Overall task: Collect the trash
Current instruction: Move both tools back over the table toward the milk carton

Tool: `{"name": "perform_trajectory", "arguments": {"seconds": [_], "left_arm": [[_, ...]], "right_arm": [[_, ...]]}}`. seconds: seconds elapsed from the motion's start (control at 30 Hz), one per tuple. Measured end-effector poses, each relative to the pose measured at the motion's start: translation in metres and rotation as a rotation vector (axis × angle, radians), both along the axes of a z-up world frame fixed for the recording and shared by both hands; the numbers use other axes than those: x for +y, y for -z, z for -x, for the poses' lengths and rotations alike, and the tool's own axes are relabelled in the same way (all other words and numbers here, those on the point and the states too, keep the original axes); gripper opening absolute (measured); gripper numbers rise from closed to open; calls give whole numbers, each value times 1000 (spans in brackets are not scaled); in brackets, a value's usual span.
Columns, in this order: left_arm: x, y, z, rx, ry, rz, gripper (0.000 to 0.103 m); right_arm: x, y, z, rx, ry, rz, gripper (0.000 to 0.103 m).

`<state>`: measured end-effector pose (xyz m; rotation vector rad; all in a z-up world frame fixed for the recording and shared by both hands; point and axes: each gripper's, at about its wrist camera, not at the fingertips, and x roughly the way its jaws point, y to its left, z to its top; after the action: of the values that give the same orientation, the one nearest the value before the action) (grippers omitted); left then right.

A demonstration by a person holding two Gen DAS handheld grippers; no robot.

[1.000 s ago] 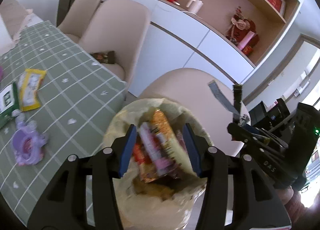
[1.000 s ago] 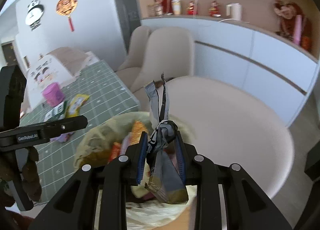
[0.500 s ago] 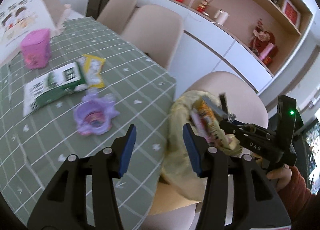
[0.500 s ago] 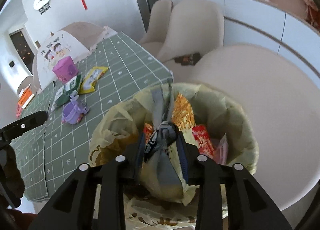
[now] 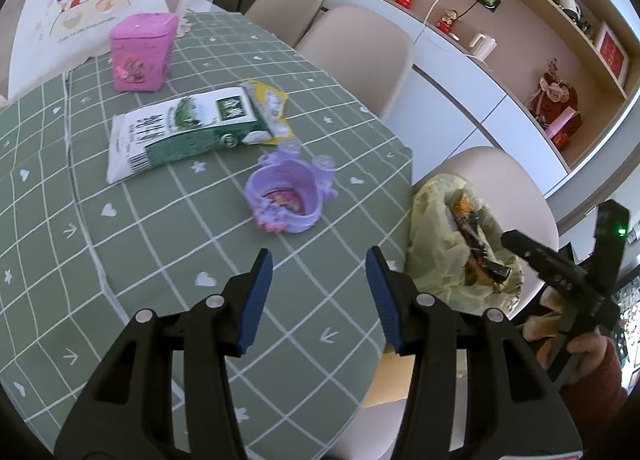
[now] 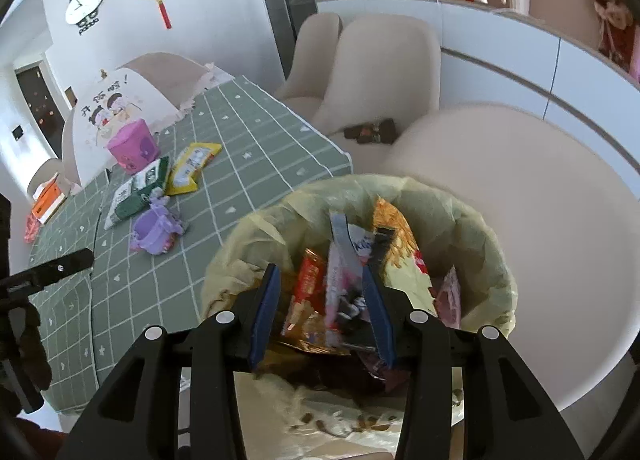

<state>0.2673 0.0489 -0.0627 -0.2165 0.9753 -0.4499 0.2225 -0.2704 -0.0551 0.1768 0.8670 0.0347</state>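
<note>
Hanging over the green checked table [image 5: 120, 220], the left hand-held gripper [image 5: 318, 292] has its two blue fingers wide apart and holds nothing. Just past it on the table lies a small purple cup [image 5: 288, 196] on its side, with a picture on the inside. Farther back lies a green and white carton [image 5: 180, 132], flat on the cloth, and a yellow wrapper [image 5: 270, 108] pokes out from behind it, touching it. A pink box [image 5: 140, 52] stands upright near the far end of the table. Off the table edge, on a pale chair [image 5: 516, 180], sits a trash bag [image 5: 436, 244] of thin yellow-green plastic, stuffed with shiny wrappers. The right hand-held gripper [image 6: 322, 308] is right over the mouth of that trash bag [image 6: 480, 240]. Its blue fingers are apart too, and they grip nothing. Between and just below them, the wrappers [image 6: 352, 272] rest loose in the bag: red, gold, pink and grey ones all mixed up. From this side the purple cup [image 6: 154, 230], the carton [image 6: 136, 192], the yellow wrapper [image 6: 192, 168] and the pink box [image 6: 134, 146] all sit on the table, well apart from the bag. A dark wrapper [image 6: 372, 130] lies on the seat of the next chair.
</note>
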Motion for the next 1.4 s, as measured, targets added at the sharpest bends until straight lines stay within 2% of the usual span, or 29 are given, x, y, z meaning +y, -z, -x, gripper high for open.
{"name": "perform_trajectory", "arguments": {"seconds": [0.2, 0.3, 0.4, 0.6, 0.7, 0.87, 0.93, 1.03, 1.2, 1.3, 1.4], "left_arm": [[27, 4, -2, -9, -32, -7, 46], [43, 7, -6, -12, -49, -13, 46], [61, 10, -13, -23, -44, -37, 46], [81, 3, -50, -117, 85, -111, 48], [82, -4, -80, -154, 164, -114, 52], [76, 1, -139, -155, 284, -122, 55], [69, 9, -156, -140, 367, -130, 59], [57, 25, -176, -118, 498, -185, 59], [47, 31, -186, -148, 569, -252, 68], [41, 37, -190, -161, 564, -328, 68], [42, 38, -198, -145, 529, -327, 68]], "right_arm": [[27, -13, -4, -2, -39, 25, 41], [42, -13, -9, 9, -72, -22, 41], [63, -14, -13, 10, -116, -28, 41], [105, -17, -16, 8, -138, -10, 41], [120, -15, -16, 28, -119, -28, 41], [137, -4, -16, 85, -109, -32, 41], [140, 2, -15, 107, -97, -37, 41], [141, 9, -15, 134, -66, -70, 41], [139, 13, -16, 138, -28, -52, 41], [136, 16, -19, 139, -12, -59, 41], [137, 19, -23, 141, -20, -67, 41]]}}
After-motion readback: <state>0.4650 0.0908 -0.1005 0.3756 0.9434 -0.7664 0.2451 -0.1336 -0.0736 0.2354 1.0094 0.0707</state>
